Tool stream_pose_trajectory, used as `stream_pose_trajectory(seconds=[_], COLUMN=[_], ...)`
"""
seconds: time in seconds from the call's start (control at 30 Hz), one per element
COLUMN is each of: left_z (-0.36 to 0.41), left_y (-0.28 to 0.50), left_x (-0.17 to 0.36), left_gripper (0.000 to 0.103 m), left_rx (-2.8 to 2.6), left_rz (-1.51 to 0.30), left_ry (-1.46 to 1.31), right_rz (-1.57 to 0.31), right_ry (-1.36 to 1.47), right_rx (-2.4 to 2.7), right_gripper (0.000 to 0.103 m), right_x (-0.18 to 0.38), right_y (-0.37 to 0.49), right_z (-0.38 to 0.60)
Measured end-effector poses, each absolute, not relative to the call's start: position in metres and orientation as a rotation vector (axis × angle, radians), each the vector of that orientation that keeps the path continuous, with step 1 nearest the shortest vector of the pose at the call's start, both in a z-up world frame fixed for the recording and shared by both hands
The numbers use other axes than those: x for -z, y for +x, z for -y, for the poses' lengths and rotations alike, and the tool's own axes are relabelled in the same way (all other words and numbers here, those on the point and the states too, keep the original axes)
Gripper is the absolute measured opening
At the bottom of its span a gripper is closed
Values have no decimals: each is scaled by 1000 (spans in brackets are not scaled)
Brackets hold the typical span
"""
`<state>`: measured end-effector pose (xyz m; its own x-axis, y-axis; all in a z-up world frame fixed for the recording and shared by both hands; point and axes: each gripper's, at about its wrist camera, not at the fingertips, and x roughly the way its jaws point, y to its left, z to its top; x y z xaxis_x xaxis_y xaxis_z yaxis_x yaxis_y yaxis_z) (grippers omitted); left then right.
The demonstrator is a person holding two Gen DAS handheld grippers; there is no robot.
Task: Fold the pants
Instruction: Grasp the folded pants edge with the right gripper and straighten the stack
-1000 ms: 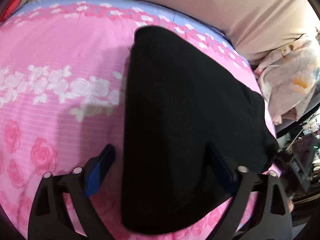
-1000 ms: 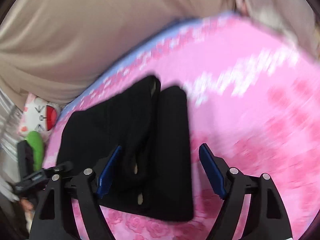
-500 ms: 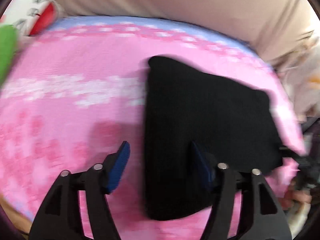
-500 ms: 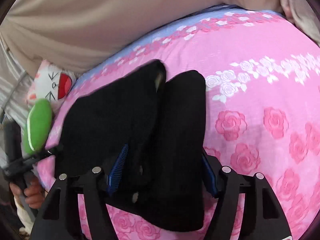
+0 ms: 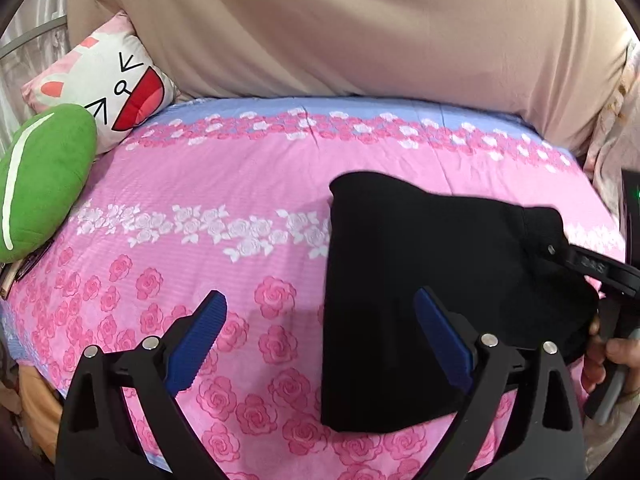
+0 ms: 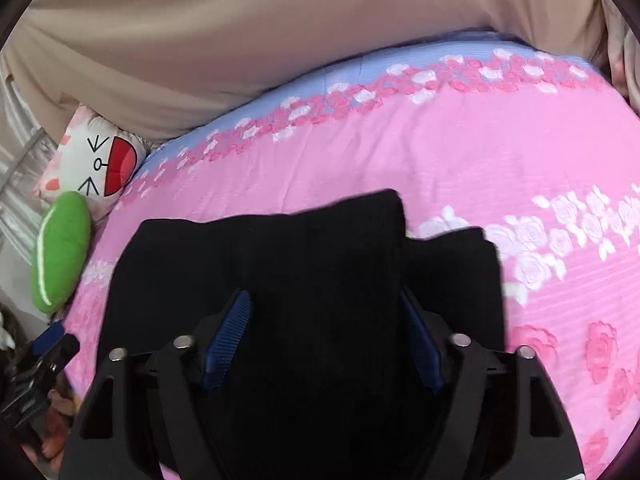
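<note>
The jaws of the left gripper (image 5: 320,340) have just been opening and stand wide, holding nothing: 1 blue pad hangs over bare sheet and the other over the near edge of the pants (image 5: 432,292), without pressing them. The jaws of the right gripper (image 6: 324,340) have just been closing and now bracket a thick bunch of the black cloth; whether the pads truly pinch it I cannot tell, since black fabric hides the contact. The pants lie folded into a compact bundle on the pink rose-print bed (image 5: 200,184), toward its near right part in the left view, well apart from the green cushion (image 5: 40,184) and the cartoon pillow (image 5: 108,80). Their long axis runs from the near edge of the bed away toward the beige cover (image 5: 360,28) at the back, with 2 rounded ends pointing that way in the right view, 1 lying a little further than the other. The risk, as I judge it, is that the right jaws catch only the upper layers, so a lift would peel the stack open; uneven ends could also leave a skewed fold.
</note>
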<state>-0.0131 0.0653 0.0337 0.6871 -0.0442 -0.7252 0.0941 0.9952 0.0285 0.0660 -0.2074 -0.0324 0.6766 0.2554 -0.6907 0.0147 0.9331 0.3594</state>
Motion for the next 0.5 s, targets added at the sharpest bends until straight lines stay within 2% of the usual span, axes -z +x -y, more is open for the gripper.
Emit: stream_pose_trajectory(seconds=[0.07,0.23,0.3,0.37,0.5], left_z=[-63,-62,-60,-54,-40], left_y=[-11,-16,-16,-14,-6], left_x=[-30,-35,-34,-25,-4], left_gripper=[93,95,95,95,96], left_rx=[67,77,86,95,106], left_rz=[-821,-809,-807,-822,-874], left_ry=[85,75,73,84,103], right_rz=[-791,-596,-559,-597,-836], right_ry=[294,203,183,163,243], right_rx=[-174,-186,-140,-74,-3], right_gripper=[24,22,22,23,30], right_x=[21,-58,-70,-58,28], right_y=[62,19,2,0,24], right_z=[190,182,193,204,237])
